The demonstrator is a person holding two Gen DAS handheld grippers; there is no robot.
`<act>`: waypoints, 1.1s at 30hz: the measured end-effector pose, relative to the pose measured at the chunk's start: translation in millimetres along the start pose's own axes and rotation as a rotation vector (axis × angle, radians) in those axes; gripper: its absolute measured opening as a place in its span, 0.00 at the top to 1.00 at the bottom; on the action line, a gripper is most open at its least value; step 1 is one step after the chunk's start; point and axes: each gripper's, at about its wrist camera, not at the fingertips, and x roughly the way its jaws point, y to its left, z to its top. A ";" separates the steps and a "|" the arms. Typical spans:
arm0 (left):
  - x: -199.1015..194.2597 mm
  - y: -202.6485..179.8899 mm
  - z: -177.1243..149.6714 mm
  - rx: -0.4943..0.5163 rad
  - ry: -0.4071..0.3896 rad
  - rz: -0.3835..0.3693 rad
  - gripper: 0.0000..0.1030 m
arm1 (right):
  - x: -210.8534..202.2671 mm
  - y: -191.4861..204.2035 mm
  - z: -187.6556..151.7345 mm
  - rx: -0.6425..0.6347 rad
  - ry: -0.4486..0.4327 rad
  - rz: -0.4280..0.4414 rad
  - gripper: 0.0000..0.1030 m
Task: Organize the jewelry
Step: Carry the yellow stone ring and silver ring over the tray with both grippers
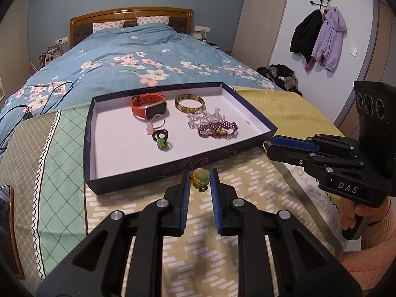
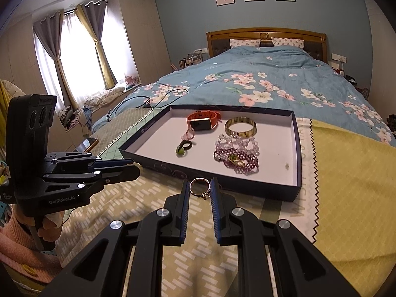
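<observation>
A dark blue tray (image 1: 158, 170) (image 2: 294, 148) with a white floor lies on the bed. In it lie an orange watch (image 1: 148, 106) (image 2: 203, 120), a tortoiseshell bangle (image 1: 189, 102) (image 2: 240, 126), clear and purple bead bracelets (image 1: 216, 128) (image 2: 236, 159), a pink ring (image 1: 156, 121) and a black-and-green ring (image 1: 161, 139) (image 2: 183, 147). My left gripper (image 1: 200, 180) (image 2: 136, 167) is shut on a green jade pendant (image 1: 201, 178) just before the tray's near wall. My right gripper (image 2: 200, 188) (image 1: 268, 146) is shut on a metal ring (image 2: 200, 186) at the tray's near right corner.
The tray rests on patterned cloths (image 1: 222, 235) and a yellow cloth (image 2: 351, 185) at the foot of a bed with a blue floral duvet (image 1: 138, 57). A phone (image 1: 6, 222) lies at the far left edge. Black cables (image 1: 49, 94) trail over the duvet.
</observation>
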 end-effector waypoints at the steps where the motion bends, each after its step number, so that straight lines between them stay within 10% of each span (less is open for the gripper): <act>1: -1.0 0.4 1.0 -0.001 -0.004 0.001 0.84 | -0.2 -0.2 1.0 -0.001 -0.003 0.000 0.85; 33: -7.4 9.5 33.5 0.001 -0.078 0.038 0.84 | 5.9 -4.1 31.8 -0.011 -0.060 0.006 0.85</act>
